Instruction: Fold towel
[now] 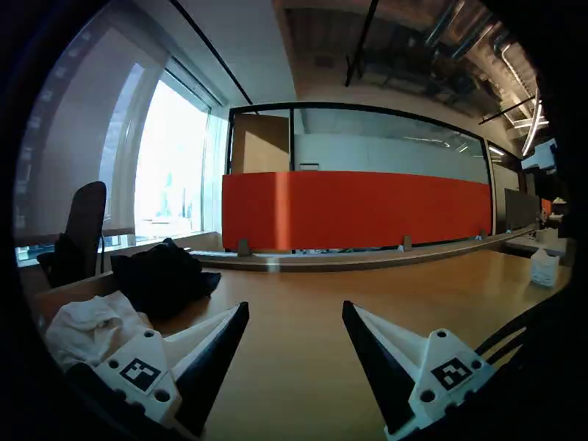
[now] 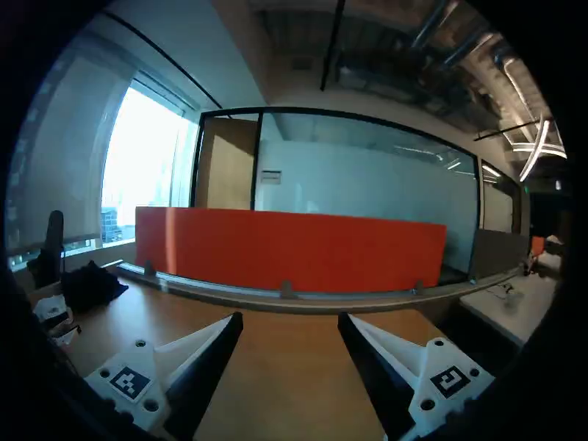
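1. In the left gripper view, the left gripper (image 1: 294, 304) is hovering low over the wooden table (image 1: 309, 367). Its two fingers are standing wide apart with bare tabletop between them.
2. In the right gripper view, the right gripper (image 2: 290, 315) is hanging over the same table. Its two fingers are also spread and are gripping nothing.
3. One crumpled white towel (image 1: 88, 327) is lying at the table's near left corner. It is sitting just beside the left gripper's left finger, outside the gap between the fingers.
4. One heap of black cloth (image 1: 162, 279) is sitting right behind the towel and crowding it from the far side. The two seem to be touching.
5. One small white container (image 1: 544, 268) is standing at the table's far right edge, well apart from the towel.
6. One dark office chair (image 1: 81, 228) is standing beyond the table's left end.
7. One long orange divider panel (image 1: 353, 209) is running along the table's far edge, walling it off from the glass partition (image 1: 382, 140) behind.
8. One bright window (image 1: 169, 169) is glowing at the far left.
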A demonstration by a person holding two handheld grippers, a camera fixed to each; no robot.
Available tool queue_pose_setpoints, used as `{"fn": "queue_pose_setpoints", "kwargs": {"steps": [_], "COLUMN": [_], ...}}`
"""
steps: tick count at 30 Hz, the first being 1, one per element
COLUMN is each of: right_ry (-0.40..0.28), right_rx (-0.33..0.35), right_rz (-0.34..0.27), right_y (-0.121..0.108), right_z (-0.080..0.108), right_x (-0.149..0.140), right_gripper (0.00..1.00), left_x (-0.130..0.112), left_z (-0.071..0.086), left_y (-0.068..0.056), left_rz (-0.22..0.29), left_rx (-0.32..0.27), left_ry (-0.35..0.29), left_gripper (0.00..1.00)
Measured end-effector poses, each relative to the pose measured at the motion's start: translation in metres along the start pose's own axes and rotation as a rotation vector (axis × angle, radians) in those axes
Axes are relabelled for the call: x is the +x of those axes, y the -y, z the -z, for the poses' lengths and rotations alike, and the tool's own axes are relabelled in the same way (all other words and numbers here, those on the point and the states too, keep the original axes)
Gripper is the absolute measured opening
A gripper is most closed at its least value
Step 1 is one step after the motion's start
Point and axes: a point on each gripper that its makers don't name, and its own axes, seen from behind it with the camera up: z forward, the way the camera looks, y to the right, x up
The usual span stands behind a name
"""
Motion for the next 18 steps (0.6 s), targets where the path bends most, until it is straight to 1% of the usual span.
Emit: {"fn": "queue_pose_setpoints", "kwargs": {"steps": [7,12,15,18], "right_ry": [-0.035,-0.065,-0.08,-0.084], "right_rx": [-0.012,-0.016,-0.017,-0.023], "right_rz": [-0.002,-0.019,-0.033,-0.051], "right_y": [-0.019,-0.031,-0.037,-0.043], "right_z": [0.003,0.005,0.008,0.009], "right_x": [0.011,0.017,0.013,0.003], "right_gripper": [1.0,1.0,1.0,1.0], "left_x": [-0.001,-0.001,-0.002,-0.002], "left_z": [0.0,0.0,-0.001,-0.001], "left_y": [0.0,0.0,0.0,0.0], "left_rz": [0.0,0.0,0.0,0.0], "left_rx": [0.0,0.0,0.0,0.0], "left_ry": [0.0,0.0,-0.001,0.0], "left_gripper": [0.94,0.94,0.94,0.94]}}
